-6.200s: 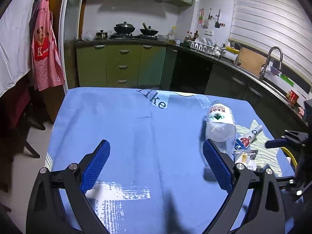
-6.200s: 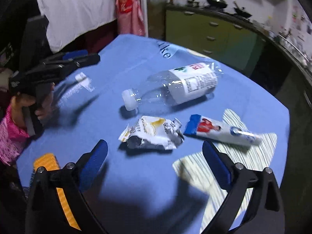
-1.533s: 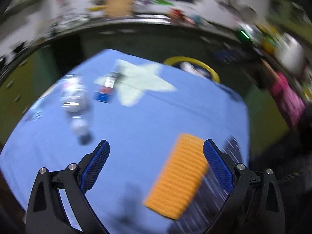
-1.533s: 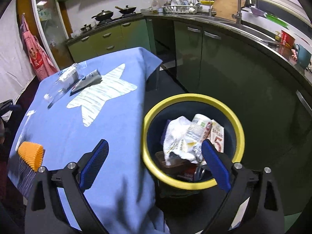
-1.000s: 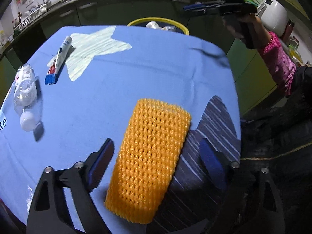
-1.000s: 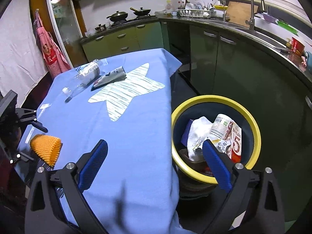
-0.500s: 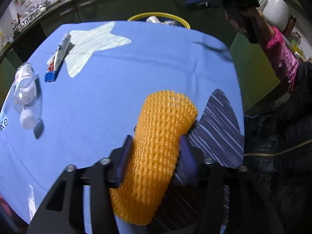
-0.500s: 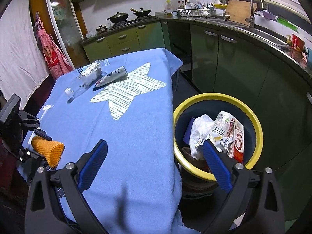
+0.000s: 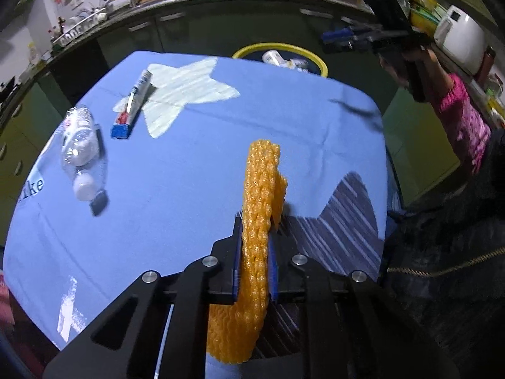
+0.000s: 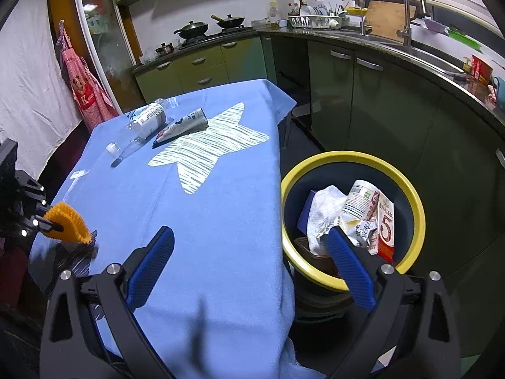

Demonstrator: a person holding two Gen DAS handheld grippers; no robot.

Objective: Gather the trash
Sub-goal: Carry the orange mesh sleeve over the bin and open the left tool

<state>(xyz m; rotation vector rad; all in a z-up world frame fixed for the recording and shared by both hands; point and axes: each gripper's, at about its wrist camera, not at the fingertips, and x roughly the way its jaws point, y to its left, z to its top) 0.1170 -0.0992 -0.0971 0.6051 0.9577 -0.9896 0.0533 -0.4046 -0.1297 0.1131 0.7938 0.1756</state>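
My left gripper [image 9: 255,237] is shut on an orange foam net sleeve [image 9: 260,189], which is squeezed narrow and lifted off the blue tablecloth [image 9: 189,164]. The right wrist view shows that same sleeve [image 10: 68,221] in the left gripper [image 10: 52,222] at the table's near left corner. A clear plastic bottle [image 9: 79,142] and a toothpaste tube [image 9: 134,102] lie on the cloth's far left. The yellow-rimmed trash bin [image 10: 352,158] holds wrappers beside the table. My right gripper [image 10: 252,259] is open over the table edge and the bin, holding nothing.
Dark green cabinets [image 10: 363,101] and a counter with a sink [image 10: 410,41] curve around the bin. A person's pink sleeve [image 9: 460,123] holds the right gripper beyond the table's far right corner. The bottle [image 10: 146,121] and tube [image 10: 183,124] lie near the pale star print [image 10: 205,151].
My left gripper's jaws closed onto the orange sleeve, pinching it narrow, and lifted it off the cloth. The right gripper stayed over the bin.
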